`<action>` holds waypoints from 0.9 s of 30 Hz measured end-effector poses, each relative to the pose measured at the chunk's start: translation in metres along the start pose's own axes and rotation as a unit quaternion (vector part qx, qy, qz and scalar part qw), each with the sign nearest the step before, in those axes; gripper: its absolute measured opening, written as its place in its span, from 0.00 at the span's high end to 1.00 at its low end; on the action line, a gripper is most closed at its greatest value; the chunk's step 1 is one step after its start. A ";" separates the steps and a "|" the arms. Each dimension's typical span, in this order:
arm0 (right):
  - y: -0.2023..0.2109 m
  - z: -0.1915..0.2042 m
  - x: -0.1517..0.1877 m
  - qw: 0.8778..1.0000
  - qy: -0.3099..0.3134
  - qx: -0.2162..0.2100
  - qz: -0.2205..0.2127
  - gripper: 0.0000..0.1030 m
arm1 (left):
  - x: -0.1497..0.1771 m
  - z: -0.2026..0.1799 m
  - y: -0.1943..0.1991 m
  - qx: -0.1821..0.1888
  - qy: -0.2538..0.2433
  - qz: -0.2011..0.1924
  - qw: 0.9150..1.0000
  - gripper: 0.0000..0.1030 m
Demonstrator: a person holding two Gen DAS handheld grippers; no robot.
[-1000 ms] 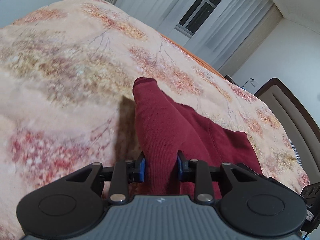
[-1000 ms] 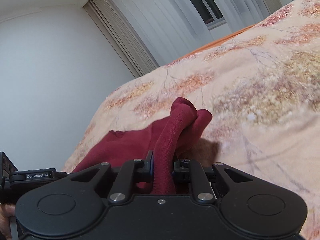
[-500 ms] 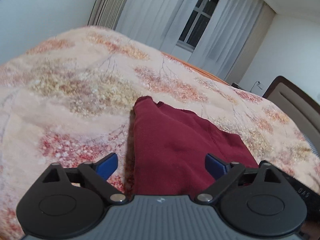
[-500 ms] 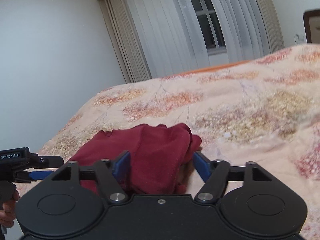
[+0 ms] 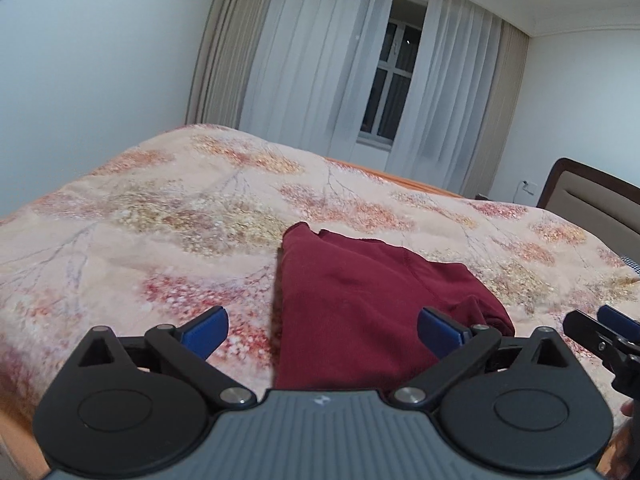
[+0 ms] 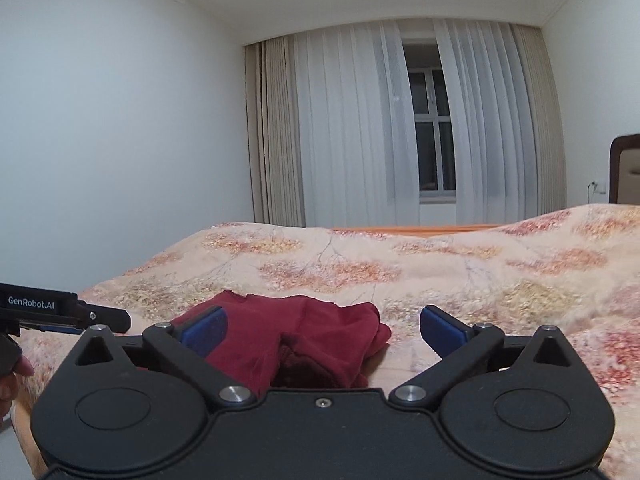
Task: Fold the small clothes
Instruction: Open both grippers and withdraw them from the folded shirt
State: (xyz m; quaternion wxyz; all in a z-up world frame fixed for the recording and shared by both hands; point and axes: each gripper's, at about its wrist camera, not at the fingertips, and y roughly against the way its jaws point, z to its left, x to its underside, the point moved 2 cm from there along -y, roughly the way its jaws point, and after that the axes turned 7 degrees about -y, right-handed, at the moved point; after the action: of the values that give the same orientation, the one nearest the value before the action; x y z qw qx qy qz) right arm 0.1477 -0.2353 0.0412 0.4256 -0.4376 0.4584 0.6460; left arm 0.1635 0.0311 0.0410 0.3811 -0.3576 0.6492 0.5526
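Observation:
A dark red garment [image 5: 360,280], folded into a flat pile, lies on the flowered bedspread [image 5: 160,220]. My left gripper [image 5: 322,328] hovers just short of its near edge. Its jaws are opening wide, and the blue pads [image 5: 206,328] touch no cloth. In the right wrist view the same garment [image 6: 280,320] shows a bunched end with a dark fold opening. My right gripper [image 6: 322,326] is opening there too, with its pads clear of the fabric. Each gripper shows at the edge of the other's view: the right gripper [image 5: 600,332] and the left gripper [image 6: 60,312].
The bedspread [image 6: 480,272] stretches far beyond the garment to an orange edge. A padded headboard [image 5: 592,200] stands at the right. White curtains [image 6: 360,120] and a dark window [image 6: 432,132] fill the far wall. A person's hand [image 6: 16,368] holds the left gripper.
Both grippers let go of the red garment and spread wide. Both drew back and rose, so the cloth dropped flat onto the bed and more of the room shows.

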 end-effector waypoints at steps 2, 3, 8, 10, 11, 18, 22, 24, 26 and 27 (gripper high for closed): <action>0.011 0.001 0.007 1.000 0.001 0.005 0.000 0.01 | 0.010 0.001 0.010 -0.009 -0.003 -0.007 1.000 0.00; 0.016 0.001 0.011 1.000 -0.002 0.008 0.001 0.01 | 0.015 0.001 0.014 -0.014 -0.003 -0.009 1.000 0.00; 0.034 0.001 0.031 1.000 -0.017 0.020 0.007 0.01 | 0.044 0.006 0.031 -0.035 0.007 -0.015 0.999 0.00; 0.039 0.003 0.039 1.000 -0.018 0.025 0.007 0.01 | 0.055 0.007 0.036 -0.042 0.007 -0.015 0.999 0.00; 0.040 0.004 0.042 0.999 -0.019 0.026 0.008 0.01 | 0.059 0.006 0.038 -0.047 0.003 -0.016 0.999 0.00; 0.053 0.010 0.062 0.999 -0.001 0.048 0.001 0.01 | 0.075 -0.001 0.050 -0.065 -0.034 -0.028 0.997 0.00; 0.055 0.012 0.068 0.999 0.013 0.051 0.001 0.01 | 0.078 0.000 0.052 -0.065 -0.032 -0.026 0.997 0.00; 0.055 0.013 0.069 0.999 0.017 0.051 0.001 0.01 | 0.078 0.002 0.051 -0.065 -0.029 -0.024 0.997 0.00; 0.054 0.013 0.069 0.999 0.018 0.050 0.001 0.01 | 0.079 0.003 0.052 -0.065 -0.027 -0.024 0.997 0.00; 0.054 0.013 0.069 0.999 0.018 0.049 0.002 0.01 | 0.079 0.003 0.052 -0.065 -0.026 -0.024 0.997 0.00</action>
State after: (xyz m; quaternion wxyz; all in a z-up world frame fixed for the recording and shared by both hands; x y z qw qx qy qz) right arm 0.0765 -0.2243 -0.0105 0.4373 -0.4267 0.4980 0.6154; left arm 0.0821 0.0375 -0.0064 0.3868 -0.3823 0.5927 0.5940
